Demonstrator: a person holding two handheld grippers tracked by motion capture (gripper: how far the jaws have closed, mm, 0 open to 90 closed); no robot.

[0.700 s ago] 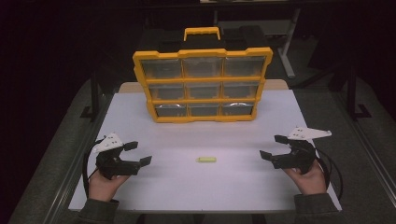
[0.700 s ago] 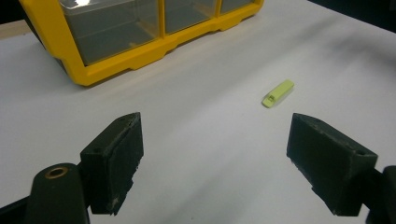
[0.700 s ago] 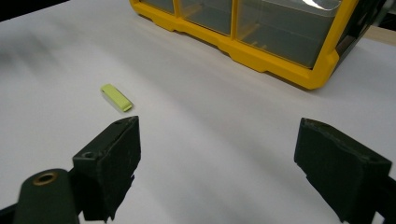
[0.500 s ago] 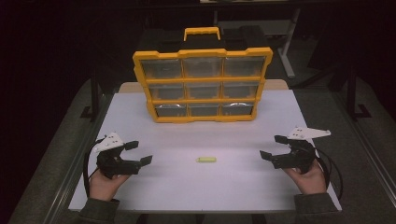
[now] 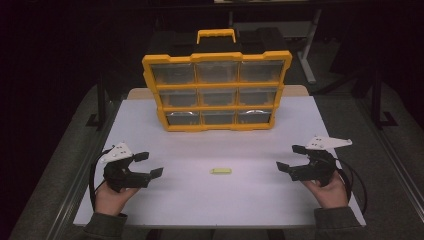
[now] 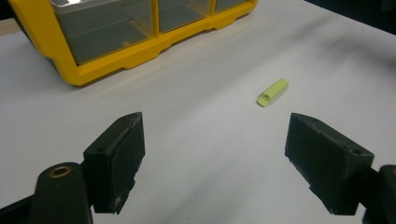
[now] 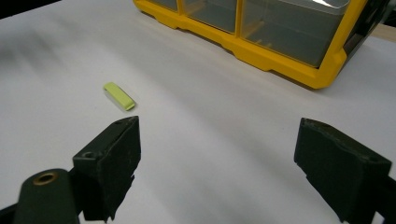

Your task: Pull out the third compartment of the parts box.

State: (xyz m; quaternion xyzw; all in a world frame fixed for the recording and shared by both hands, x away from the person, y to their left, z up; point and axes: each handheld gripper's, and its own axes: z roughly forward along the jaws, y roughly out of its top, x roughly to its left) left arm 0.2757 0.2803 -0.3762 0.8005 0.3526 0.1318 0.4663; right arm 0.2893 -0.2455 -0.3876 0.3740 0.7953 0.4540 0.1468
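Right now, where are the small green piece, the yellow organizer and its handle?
small green piece [image 5: 221,171], high view, its middle.
yellow organizer [image 5: 217,86], high view, a frame bar between drawer rows.
handle [image 5: 216,32], high view, its top bar.

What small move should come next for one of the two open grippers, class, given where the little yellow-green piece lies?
Probably ease the left gripper toward the small yellow-green piece until its fingers straddle it. Both grippers are open and empty, resting apart on the white table, and the piece lies loose between them, in front of the yellow organizer. The right gripper looks equally placed.
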